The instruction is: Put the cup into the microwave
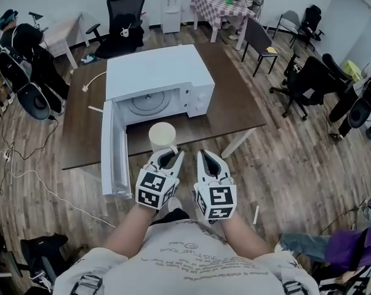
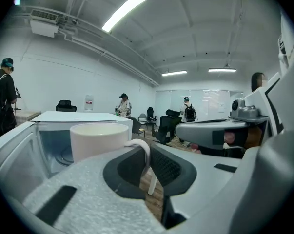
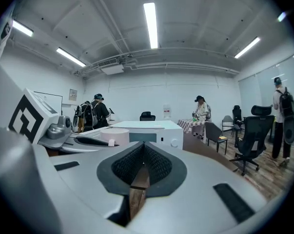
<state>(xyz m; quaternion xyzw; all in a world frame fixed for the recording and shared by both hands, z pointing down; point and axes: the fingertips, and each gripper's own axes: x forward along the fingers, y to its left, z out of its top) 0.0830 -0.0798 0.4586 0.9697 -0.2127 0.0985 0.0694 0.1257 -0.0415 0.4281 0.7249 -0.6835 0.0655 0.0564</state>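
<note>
Matt cup (image 1: 162,136), smooth microwave (image 1: 157,71), wood table (image 1: 234,103), wood-plank floor (image 1: 296,171)

My left gripper (image 2: 147,156) pinches handle (image 2: 144,147) of cream cup (image 2: 99,141); cup upright, open microwave (image 2: 78,116) behind; right gripper (image 2: 185,130) alongside.

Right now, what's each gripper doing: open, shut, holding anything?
Left gripper: shut on the handle of the cup.
Right gripper: shut, empty.
</note>
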